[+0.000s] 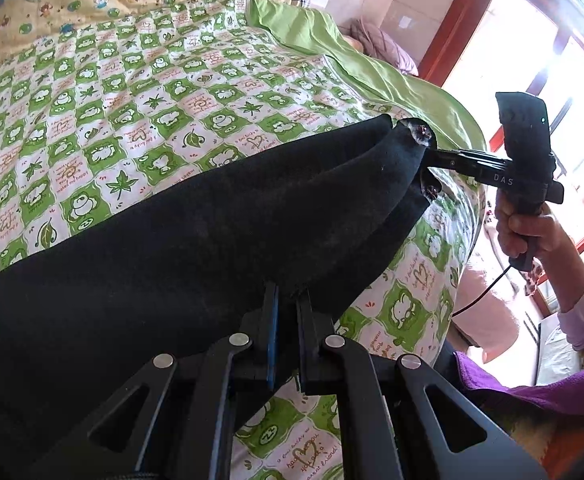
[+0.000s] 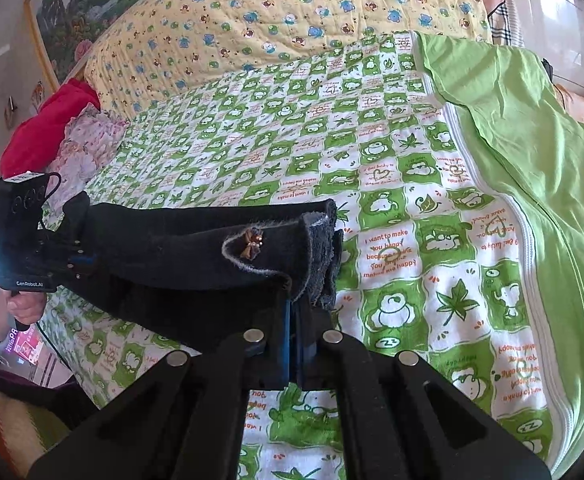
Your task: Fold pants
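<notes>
The left tool point(image 1: 288, 300) has its two fingers pressed nearly together on the near edge of the black pants point(image 1: 196, 236), with only a thin gap of cloth between the blue-lined pads. Ahead of it the pants stretch away as a long dark band, lifted off the bed's green-and-white checked quilt point(image 1: 104, 112). At the far end, ahead and to the right, the right tool point(image 1: 432, 156) grips the other end of the pants, its handle held in the person's right hand point(image 1: 520, 232).

From the right wrist view, the right tool point(image 2: 296, 312) is likewise closed tight on the pants point(image 2: 196, 248), clamping a bunched, folded edge whose grey fleecy lining shows just above the fingertips. A small brown ornament point(image 2: 252, 246) sits on the cloth just ahead and left of this tool. The pants run off to the left, held above the quilt point(image 2: 392, 184), to where the left tool point(image 2: 80, 262) pinches the far end; the left hand point(image 2: 24, 308) grips its handle below.

Beyond both tools, a yellow quilt point(image 2: 276, 12) with small bear prints covers the far part of the bed. A plain green sheet point(image 2: 532, 140) lies to the right of the right tool, along the checked quilt's edge. Far left of it, red cloth point(image 2: 48, 124) and a pink floral bundle point(image 2: 88, 140) lie at the bed's edge.
</notes>
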Available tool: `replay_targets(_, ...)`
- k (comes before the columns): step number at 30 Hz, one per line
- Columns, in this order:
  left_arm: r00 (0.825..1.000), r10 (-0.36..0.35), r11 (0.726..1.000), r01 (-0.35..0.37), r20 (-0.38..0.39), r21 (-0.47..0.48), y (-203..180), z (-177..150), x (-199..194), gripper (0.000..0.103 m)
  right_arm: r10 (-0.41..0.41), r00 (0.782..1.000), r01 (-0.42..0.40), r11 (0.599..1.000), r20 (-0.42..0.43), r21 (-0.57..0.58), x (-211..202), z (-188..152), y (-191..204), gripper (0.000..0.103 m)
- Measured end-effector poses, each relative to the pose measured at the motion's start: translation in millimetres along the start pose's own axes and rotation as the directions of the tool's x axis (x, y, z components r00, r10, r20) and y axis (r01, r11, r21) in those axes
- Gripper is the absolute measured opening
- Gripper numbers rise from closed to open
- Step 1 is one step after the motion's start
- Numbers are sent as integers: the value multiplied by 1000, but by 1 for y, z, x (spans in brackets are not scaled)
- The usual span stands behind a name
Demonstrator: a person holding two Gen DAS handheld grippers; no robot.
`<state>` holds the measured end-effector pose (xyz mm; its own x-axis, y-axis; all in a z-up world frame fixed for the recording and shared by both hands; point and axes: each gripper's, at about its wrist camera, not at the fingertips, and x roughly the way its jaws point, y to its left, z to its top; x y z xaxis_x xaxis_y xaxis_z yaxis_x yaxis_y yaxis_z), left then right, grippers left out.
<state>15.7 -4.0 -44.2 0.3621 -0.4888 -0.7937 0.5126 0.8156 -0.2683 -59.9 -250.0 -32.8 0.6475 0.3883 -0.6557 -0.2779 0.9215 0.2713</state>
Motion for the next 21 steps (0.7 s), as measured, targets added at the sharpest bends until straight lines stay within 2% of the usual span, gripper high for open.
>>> replay_targets(4,1000,5,1000,-5,-21,-2,2,-7,9,8,-18,1000,18,1000,-13,11,-2,-4,1,3)
replay_targets(6,999,26,999,-27,-35,-19,5,-8,14,14,-31,999,33,999,-39,27,3,-7,1,4)
replay_targets(7,999,24,999,-25,-41,-30,6,-9,16,21,-51,998,52,998,-47,33,3,-7,1,8)
replay_targets(8,999,15,999,-16,-40,-44,7,-10,16,30,-62,997,64,997,-51,42,1,-7,1,18)
replay_targets(9,1000,6,998,-7,-28,-56,7,-12,14,35,-70,997,73,996,-45,56,-3,-8,2,24)
replay_targets(10,1000,3,998,-3,-12,-65,7,-15,10,41,-77,997,78,995,-25,68,-10,-8,3,38)
replay_targets(11,1000,7,998,-7,-4,-70,7,-17,8,43,-83,997,83,994,-1,77,-17,-8,4,51)
replay_targets(12,1000,15,997,-14,5,-80,7,-19,5,43,-94,995,91,992,36,87,-26,-7,7,55)
replay_targets(16,999,34,988,-27,42,-153,16,-31,-9,43,-70,989,55,992,127,117,-46,-2,19,56)
replay_targets(21,992,89,966,-64,93,-249,30,-46,-35,45,34,990,-47,994,134,96,-31,9,51,56)
